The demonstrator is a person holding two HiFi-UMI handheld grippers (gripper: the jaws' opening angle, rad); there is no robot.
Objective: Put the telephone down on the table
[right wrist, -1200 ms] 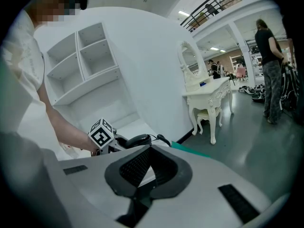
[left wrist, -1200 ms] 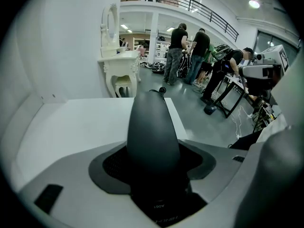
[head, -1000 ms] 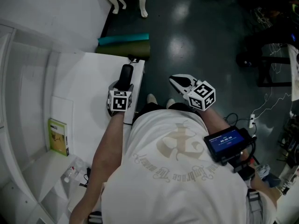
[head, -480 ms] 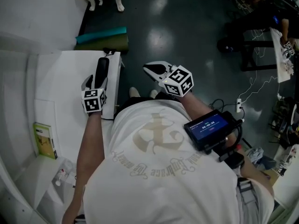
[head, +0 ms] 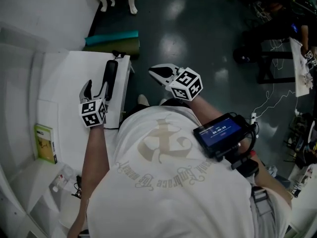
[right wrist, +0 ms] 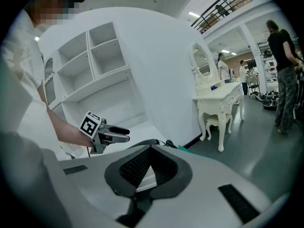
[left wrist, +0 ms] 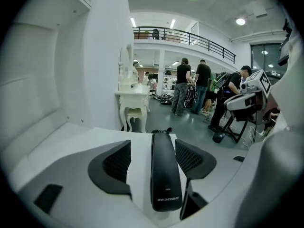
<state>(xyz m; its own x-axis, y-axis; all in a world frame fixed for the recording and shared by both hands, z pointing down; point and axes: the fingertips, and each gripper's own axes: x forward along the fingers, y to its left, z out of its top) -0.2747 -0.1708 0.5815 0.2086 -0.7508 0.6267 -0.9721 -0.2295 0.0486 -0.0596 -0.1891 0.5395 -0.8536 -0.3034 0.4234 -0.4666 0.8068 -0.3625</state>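
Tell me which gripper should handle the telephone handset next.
Left. The left gripper has open jaws flanking the telephone handset lying on the white table; the right gripper, shut and empty, hangs over the floor.

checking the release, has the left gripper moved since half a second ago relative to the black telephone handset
Yes. Measured against the black telephone handset lying on the white table, the left gripper has backed off toward the person, jaws open.

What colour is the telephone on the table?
The telephone is black; it shows best in the left gripper view.
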